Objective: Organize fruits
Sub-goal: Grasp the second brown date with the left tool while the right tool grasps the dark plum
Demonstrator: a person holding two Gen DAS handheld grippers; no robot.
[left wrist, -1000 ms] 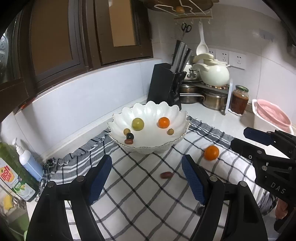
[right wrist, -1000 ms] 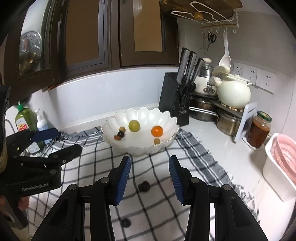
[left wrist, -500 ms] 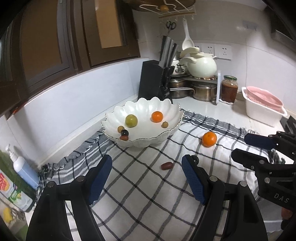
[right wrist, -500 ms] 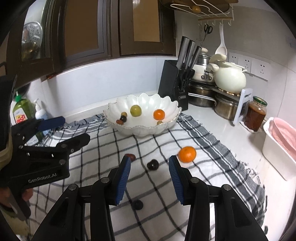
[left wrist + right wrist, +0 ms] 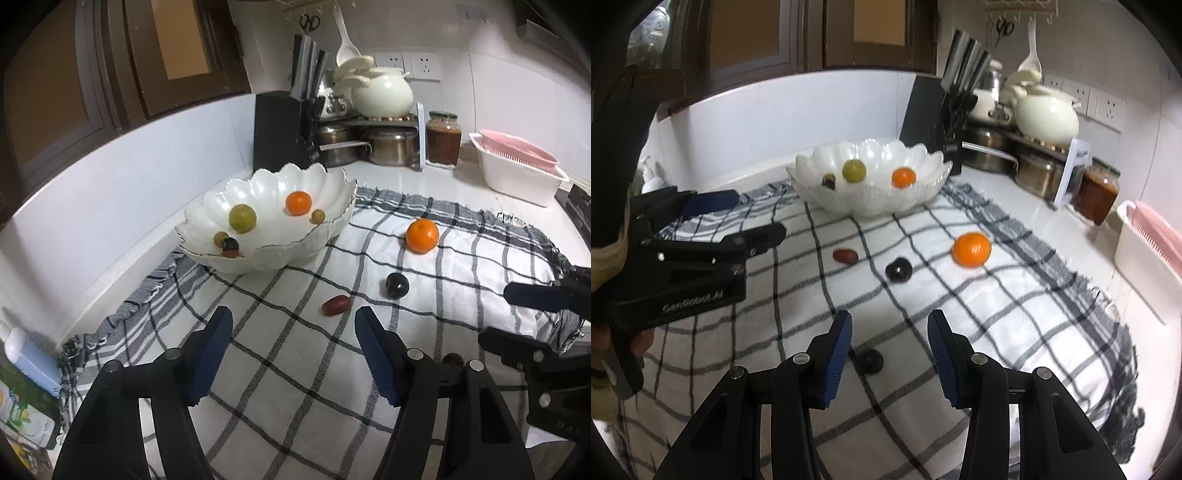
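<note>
While both tools hover above the checked cloth (image 5: 461,266), the left gripper (image 5: 293,332) holds its blue-padded jaws spread wide with nothing between them, and the right gripper (image 5: 889,338) is likewise parted and empty. Seen from the left wrist, a white scalloped bowl (image 5: 317,236) sits at 11 o'clock holding a green fruit (image 5: 242,218), a small orange (image 5: 298,202) and several little dark and tan fruits. Loose on the cloth lie a larger orange (image 5: 422,235) at 2 o'clock, a dark plum (image 5: 397,285) at 1 o'clock, and a reddish date (image 5: 335,305) just beyond the left fingertips. From the right wrist, another small dark fruit (image 5: 870,360) rests between that gripper's fingers, near the left one.
</note>
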